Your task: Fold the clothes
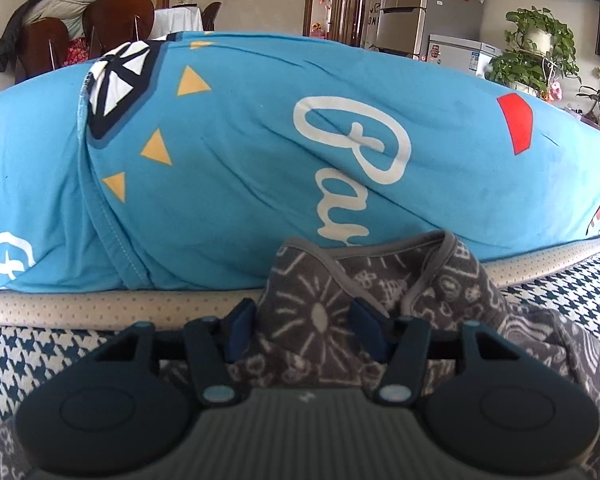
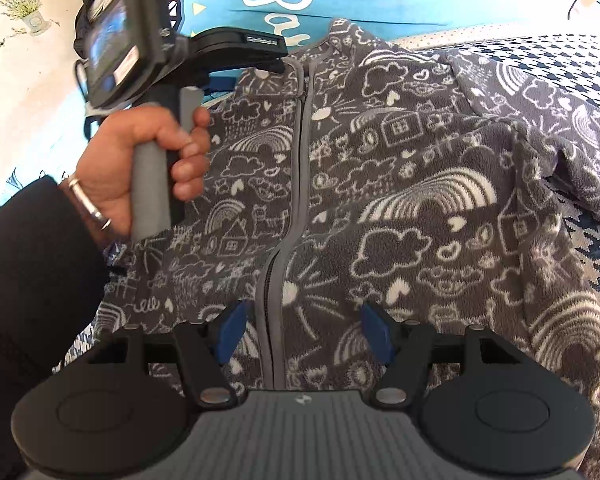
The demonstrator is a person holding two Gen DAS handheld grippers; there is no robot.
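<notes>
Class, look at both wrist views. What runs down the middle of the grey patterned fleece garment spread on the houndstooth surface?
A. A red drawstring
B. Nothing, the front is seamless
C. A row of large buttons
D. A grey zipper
D: in the right wrist view a grey zipper runs from the collar down the centre of the fleece garment, passing between the right gripper's fingers.

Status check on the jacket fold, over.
Left gripper shut on jacket collar. Right gripper open over the zipper. Nothing in the way.

jacket (image 2: 380, 184) on bed cover (image 2: 580, 60), pillow (image 1: 260, 160) seemingly behind
</notes>
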